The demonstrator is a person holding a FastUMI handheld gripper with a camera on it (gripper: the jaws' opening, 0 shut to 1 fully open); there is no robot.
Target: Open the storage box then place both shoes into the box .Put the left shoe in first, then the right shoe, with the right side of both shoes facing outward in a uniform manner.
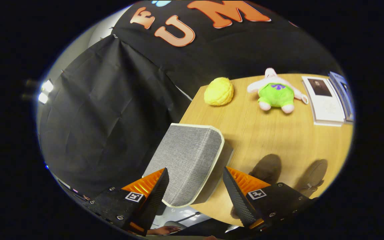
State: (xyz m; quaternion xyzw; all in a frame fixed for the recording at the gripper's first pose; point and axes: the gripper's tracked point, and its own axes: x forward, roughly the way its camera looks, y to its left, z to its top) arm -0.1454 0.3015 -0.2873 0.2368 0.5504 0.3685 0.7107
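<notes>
Booth: black cloth (105,110) hung behind and beside a wooden tabletop (278,133).
Storage box: the grey fabric storage box (187,160) with pale edging sat at the tabletop's near corner, lid closed, between and just ahead of the fingers.
Gripper: the gripper (195,186) had its jaws spread wide, one finger on each side of the box, neither touching it.
Shoes: two dark shoes (268,168) lay on the tabletop beside the box, beyond the right finger.
Far side: a yellow plush (218,91), a green-and-pink plush toy (276,93) and a book (325,101) rested well apart from the box.
Below: a person's hand (165,230) showed under the fingers.
</notes>
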